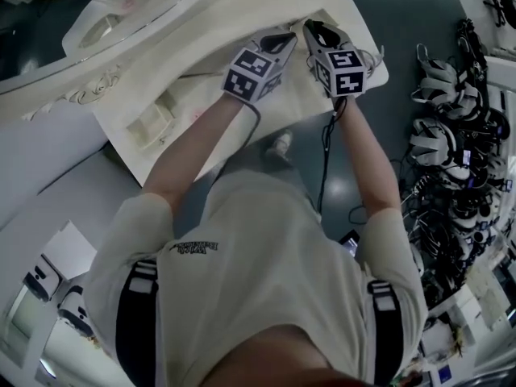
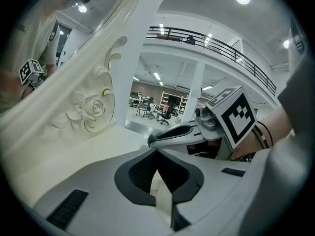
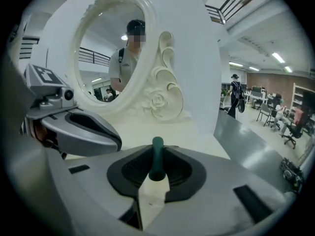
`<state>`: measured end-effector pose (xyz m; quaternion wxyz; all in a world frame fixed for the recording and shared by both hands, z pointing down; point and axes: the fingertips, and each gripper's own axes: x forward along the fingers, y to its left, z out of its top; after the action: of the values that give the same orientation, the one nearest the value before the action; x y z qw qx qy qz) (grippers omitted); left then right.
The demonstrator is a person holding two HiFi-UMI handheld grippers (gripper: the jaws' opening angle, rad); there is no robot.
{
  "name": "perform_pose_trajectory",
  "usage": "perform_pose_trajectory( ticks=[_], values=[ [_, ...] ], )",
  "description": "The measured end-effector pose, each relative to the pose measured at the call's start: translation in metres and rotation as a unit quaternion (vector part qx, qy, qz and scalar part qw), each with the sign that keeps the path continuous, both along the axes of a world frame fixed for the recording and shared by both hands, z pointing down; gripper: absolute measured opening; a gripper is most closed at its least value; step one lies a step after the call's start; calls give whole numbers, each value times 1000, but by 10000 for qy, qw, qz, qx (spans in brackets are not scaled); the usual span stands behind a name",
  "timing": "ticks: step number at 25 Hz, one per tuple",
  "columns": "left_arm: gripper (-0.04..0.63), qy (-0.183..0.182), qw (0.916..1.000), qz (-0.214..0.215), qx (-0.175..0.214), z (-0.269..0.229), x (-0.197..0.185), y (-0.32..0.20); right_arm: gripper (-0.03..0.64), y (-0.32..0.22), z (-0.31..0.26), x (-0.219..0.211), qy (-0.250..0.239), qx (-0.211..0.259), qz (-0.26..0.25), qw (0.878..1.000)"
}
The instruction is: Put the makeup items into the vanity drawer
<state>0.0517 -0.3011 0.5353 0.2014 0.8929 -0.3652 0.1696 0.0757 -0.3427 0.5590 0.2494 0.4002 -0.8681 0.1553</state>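
My right gripper (image 3: pixel 156 175) is shut on a slim dark green makeup stick (image 3: pixel 157 156), which pokes out past the pads. My left gripper (image 2: pixel 156 154) has its pads together with nothing between them. In the head view both grippers hang side by side over the far part of the cream vanity top (image 1: pixel 201 51), the left gripper (image 1: pixel 286 40) just left of the right gripper (image 1: pixel 310 27). A shallow cream compartment tray (image 1: pixel 153 125) sits near the vanity's left front edge. The oval mirror (image 3: pixel 113 53) stands ahead of the grippers. No drawer shows clearly.
The carved mirror frame (image 2: pixel 91 109) rises close on the left. Headsets and tangled cables (image 1: pixel 447 147) lie to the right of the vanity. White boxes (image 1: pixel 48 285) stand at the lower left. A person (image 3: pixel 235 96) walks far off in the hall.
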Motion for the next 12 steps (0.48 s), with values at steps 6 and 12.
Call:
perform_pose_trajectory(
  ticks=[6, 12],
  values=[
    [12, 53, 9998, -94, -183, 25, -2, -9, 76, -1, 38, -1, 373, -343, -72, 9987],
    [12, -65, 9992, -116, -375, 46, -2, -8, 112, 3, 56, 2, 392, -562, -80, 9976]
  ],
)
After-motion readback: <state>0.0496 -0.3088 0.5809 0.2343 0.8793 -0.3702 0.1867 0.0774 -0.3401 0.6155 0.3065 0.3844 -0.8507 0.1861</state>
